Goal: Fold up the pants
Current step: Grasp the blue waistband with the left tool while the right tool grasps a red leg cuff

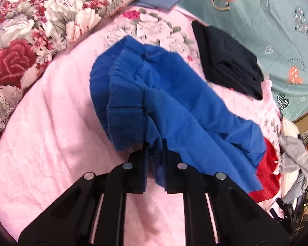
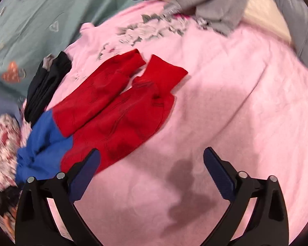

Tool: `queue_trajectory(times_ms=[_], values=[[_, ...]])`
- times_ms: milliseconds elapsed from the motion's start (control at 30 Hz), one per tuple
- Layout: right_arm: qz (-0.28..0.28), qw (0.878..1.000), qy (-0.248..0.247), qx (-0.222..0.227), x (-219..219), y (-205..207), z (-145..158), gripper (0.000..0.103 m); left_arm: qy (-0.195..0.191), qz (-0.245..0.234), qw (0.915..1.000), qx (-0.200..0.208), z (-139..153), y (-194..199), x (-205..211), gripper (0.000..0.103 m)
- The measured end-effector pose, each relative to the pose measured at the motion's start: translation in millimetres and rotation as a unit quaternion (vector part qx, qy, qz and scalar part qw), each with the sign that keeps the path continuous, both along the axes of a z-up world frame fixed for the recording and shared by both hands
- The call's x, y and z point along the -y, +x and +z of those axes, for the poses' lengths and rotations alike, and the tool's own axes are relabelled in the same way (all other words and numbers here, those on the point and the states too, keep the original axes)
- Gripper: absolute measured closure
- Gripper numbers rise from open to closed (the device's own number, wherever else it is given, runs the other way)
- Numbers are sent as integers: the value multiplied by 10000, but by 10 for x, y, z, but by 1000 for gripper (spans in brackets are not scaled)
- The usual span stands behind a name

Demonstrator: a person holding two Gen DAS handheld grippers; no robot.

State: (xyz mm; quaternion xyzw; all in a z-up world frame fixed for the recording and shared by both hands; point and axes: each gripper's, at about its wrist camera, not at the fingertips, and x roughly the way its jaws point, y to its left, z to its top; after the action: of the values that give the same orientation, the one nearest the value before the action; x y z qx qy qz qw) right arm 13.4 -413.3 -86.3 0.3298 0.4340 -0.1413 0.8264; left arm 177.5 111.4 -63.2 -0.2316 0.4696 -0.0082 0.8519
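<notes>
Grasp step: the left gripper (image 1: 155,143) clamps the pants (image 1: 174,94) waistband between its fingers; the right gripper (image 2: 152,160), jaws spread and empty, likely needs the red legs ahead.

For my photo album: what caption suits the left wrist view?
Left tool pinching the blue top of red-legged pants on a pink bedspread.

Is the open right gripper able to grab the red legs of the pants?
Probably yes. The right gripper is open over the pink bedspread, and the red legs lie flat beside its left finger, nothing covering them.
</notes>
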Motion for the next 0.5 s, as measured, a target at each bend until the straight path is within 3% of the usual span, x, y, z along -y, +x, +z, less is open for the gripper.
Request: queue_trajectory(times_ms=[100,133,167,267,300,367,433,500], values=[[29,9996,198,-177,129,231,-96,19,-393,28,9992,-52,24,-13,-133,92],[39,9994,153,-323,145,332,-137,21,-423,44,9991,-81,28,-11,-152,92],[70,9992,-103,-375,129,440,-126,29,-411,48,9991,-77,32,-17,-156,92],[321,9961,-506,-648,4,638,-74,89,-349,76,9994,-29,59,-56,-162,92],[383,9960,-489,-638,5,664,-63,95,-338,101,9994,9,82,-78,-174,92],[269,9965,-591,-535,-14,619,54,97,-372,146,9990,199,203,-154,-239,93],[257,9976,-623,-173,19,428,301,97,-394,170,9982,418,360,-281,-346,95],[328,9987,-358,147,72,166,505,97,-264,304,9973,613,527,-441,-459,96]])
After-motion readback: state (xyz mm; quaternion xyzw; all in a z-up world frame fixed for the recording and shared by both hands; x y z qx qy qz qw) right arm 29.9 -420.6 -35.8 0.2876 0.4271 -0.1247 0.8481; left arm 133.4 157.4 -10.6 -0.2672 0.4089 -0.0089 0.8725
